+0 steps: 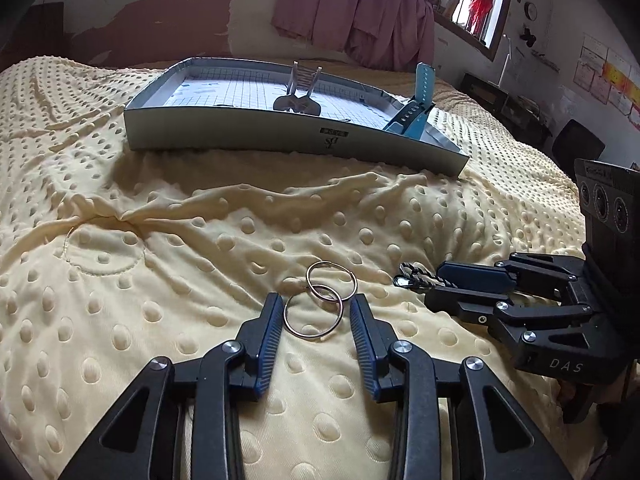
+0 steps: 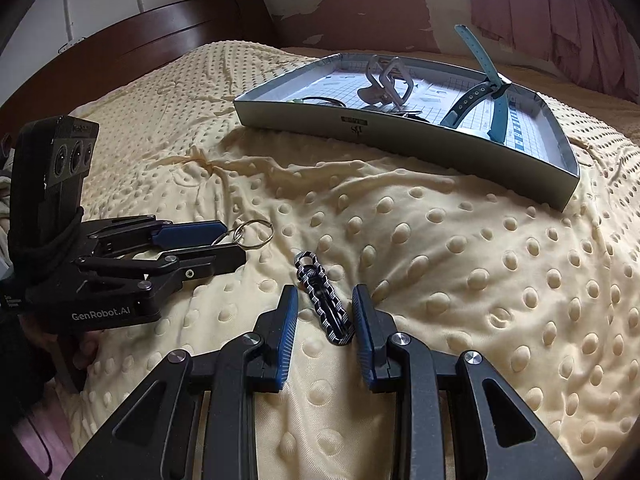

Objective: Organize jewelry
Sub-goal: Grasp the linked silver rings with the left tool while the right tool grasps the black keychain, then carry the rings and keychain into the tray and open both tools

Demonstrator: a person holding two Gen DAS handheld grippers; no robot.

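Two linked silver hoop rings (image 1: 320, 300) lie on the yellow dotted blanket. My left gripper (image 1: 316, 304) is open, its fingers either side of the nearer ring; it also shows in the right wrist view (image 2: 230, 240) beside the rings (image 2: 253, 233). A black-and-white braided bracelet (image 2: 325, 300) lies between the open fingers of my right gripper (image 2: 325, 300). In the left wrist view the right gripper (image 1: 434, 286) has the bracelet (image 1: 416, 278) sticking out past its tips. A grey tray (image 1: 296, 136) holds a teal watch strap (image 1: 416, 100) and a grey clip (image 1: 300, 92).
The blanket (image 2: 460, 260) is bumpy and wrinkled over the bed. The tray (image 2: 420, 140) sits further back, with a black hair tie (image 2: 320, 101) inside. A dark wooden headboard (image 2: 140, 36) stands at the left, pink curtains (image 1: 352, 4) behind.
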